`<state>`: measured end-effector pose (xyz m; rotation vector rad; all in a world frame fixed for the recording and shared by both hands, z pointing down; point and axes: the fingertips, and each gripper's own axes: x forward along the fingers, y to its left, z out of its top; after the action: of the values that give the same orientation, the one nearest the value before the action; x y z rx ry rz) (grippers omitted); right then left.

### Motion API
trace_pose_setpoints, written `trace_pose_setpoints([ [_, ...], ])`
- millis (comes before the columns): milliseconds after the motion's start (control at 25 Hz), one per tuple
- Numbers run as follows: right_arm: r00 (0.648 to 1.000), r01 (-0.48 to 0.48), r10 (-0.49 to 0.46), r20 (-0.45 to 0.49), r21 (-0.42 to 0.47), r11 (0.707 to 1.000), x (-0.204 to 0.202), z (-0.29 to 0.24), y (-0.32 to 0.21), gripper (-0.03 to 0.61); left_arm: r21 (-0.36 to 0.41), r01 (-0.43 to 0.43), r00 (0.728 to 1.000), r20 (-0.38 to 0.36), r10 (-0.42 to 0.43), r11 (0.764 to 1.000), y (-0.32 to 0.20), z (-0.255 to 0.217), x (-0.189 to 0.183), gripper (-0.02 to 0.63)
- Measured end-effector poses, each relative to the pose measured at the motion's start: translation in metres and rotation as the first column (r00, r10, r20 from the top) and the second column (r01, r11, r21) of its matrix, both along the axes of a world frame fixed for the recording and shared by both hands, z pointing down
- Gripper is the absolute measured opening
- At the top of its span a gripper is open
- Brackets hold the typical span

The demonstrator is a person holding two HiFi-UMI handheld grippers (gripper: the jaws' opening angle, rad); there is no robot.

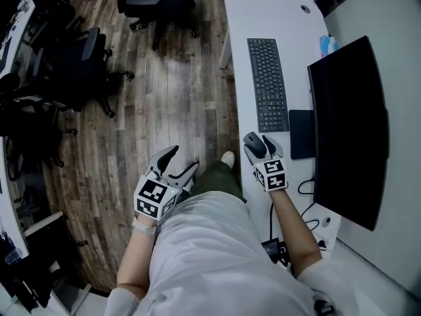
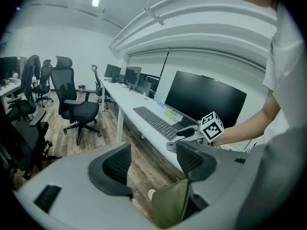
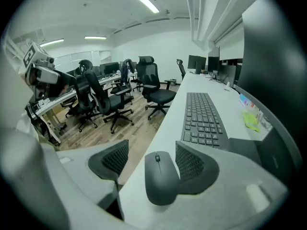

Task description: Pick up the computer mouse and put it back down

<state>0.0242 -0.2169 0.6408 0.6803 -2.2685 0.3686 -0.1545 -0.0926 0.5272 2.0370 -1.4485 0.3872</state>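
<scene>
Computer mouse (image 3: 160, 178): dark grey, lying flat on the white worktop (image 1: 276, 12) close to its left edge, just near of the keyboard (image 1: 268, 84), scroll wheel pointing far.
Right gripper (image 3: 152, 158): down low at the worktop, straddling the computer mouse, with the marker cube on its back.
Right fingers (image 3: 194, 164): apart, not clamped. Right one against or just beside the side of the computer mouse, hard to tell which. Left one separated from it by a clear gap and hanging past the worktop's left edge.
Left gripper (image 2: 151, 159): held off the worktop to the left, above the wood floor (image 1: 171, 91), beside a green trouser leg (image 2: 170, 205).
Left fingers (image 2: 115, 164): spread wide with nothing between them. Only floor, trouser leg and a pale shoe (image 2: 151, 194) visible through the gap.
Keyboard: black, laid lengthwise along the worktop, stretching far from the computer mouse.
Monitor (image 1: 348, 130): large, black, screen dark, standing to the right of the keyboard.
Dark flat pad (image 1: 301, 134): between the keyboard's near end and the monitor, just right of the right gripper.
Cables (image 1: 304, 186): black, looping on the worktop near of the pad.
Office chairs (image 1: 79, 64): black, wheeled, grouped on the floor well apart to the far left.
</scene>
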Motion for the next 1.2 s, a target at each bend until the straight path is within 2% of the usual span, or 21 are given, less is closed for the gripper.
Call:
trace_pose_setpoints([
  [680, 0.979, 0.067, -0.091, 0.184, 0.134, 0.989, -0.078, -0.138, 0.068, 0.301, 0.149, 0.017, 1.0, -0.025, -0.014, 0.989, 0.029, -0.045, -0.038, 0.295],
  [960, 0.953, 0.098, -0.143, 0.269, 0.172, 0.98, -0.106, -0.181, 0.105, 0.301, 0.205, 0.028, 0.999, -0.031, -0.022, 0.978, 0.047, -0.068, -0.055, 0.295],
  [1200, 0.921, 0.112, -0.18, 0.345, 0.209, 0.972, -0.125, -0.212, 0.134, 0.301, 0.276, 0.042, 0.999, -0.042, -0.032, 0.96, 0.057, -0.099, -0.066, 0.295],
])
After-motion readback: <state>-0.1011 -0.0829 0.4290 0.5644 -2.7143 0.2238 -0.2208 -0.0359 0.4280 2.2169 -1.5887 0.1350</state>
